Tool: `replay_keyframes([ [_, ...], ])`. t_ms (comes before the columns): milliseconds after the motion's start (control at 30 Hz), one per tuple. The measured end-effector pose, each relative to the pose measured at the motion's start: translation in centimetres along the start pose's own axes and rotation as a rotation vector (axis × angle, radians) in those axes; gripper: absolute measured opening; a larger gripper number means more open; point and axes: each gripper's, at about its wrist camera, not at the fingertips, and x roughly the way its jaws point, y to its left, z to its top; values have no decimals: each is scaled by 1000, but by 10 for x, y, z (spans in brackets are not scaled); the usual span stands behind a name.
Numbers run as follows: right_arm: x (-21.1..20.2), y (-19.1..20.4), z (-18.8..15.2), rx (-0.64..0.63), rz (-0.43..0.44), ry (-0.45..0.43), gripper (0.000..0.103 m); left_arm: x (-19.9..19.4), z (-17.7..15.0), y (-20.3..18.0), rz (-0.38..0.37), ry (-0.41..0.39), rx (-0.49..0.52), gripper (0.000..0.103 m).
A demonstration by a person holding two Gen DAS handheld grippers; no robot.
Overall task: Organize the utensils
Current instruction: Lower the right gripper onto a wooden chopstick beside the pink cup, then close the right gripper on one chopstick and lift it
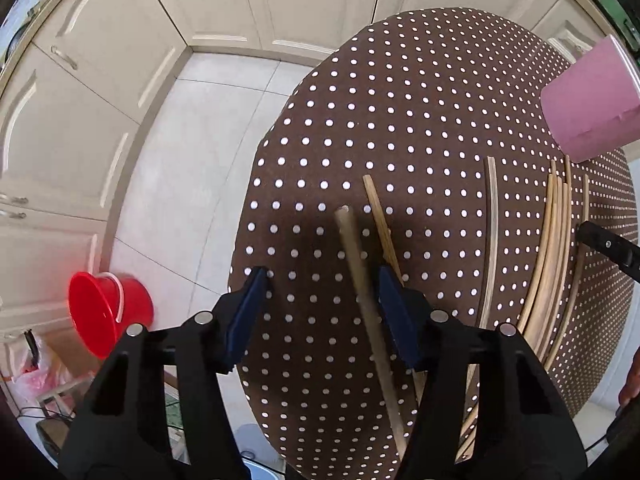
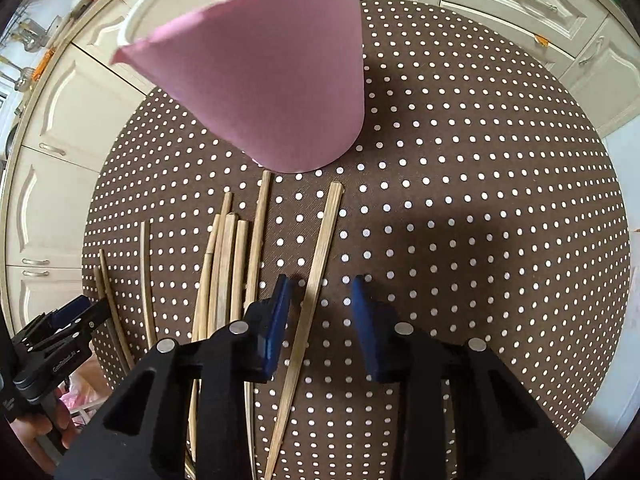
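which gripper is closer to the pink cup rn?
Right. The right gripper faces the pink cup directly, with chopsticks lying between them. The left gripper sits further off, at the table's left side; the cup is at its far right.

The round table [image 2: 480, 200] wears a matt brown woven cloth printed with white dots, and the chopsticks [image 2: 228, 264] lying on it look like pale, dry bamboo with a dull, faintly streaked grain. The pink cup [image 2: 272, 80] is smooth matt plastic, while the red bucket [image 1: 108, 312] on the glossy floor tiles [image 1: 192, 152] is shiny plastic. Both grippers have matt black plastic bodies, dull blue finger pads [image 2: 276, 328] and bright metal pins.
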Motion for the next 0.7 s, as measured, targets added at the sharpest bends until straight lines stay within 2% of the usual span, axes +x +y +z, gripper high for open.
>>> replay_keyframes([
  [100, 4, 6, 0, -21, -23, -2, 30, -1, 2, 0, 2, -2, -4, 57],
  [133, 7, 9, 2, -32, -36, -5, 27, -2, 3, -1, 3, -8, -4, 53],
  [167, 8, 13, 1, -44, -56, -13, 22, -7, 2, 2, 4, -13, -4, 45],
  [200, 11, 16, 4, -48, -67, -17, 20, -8, 2, 2, 3, -19, -7, 41],
  [233, 12, 17, 3, -51, -73, -22, 17, -9, 3, 3, -2, -21, -10, 31],
  [333, 12, 12, 0, -42, -64, -26, 9, -13, 3, 4, -32, -18, -7, 11],
  [500, 0, -13, -1, 20, 26, -25, 5, -20, -5, 0, -92, -30, 9, 7],
  [700, -35, -27, -6, 37, 89, -96, 5, -54, -5, -7, -154, -92, 35, 7],
])
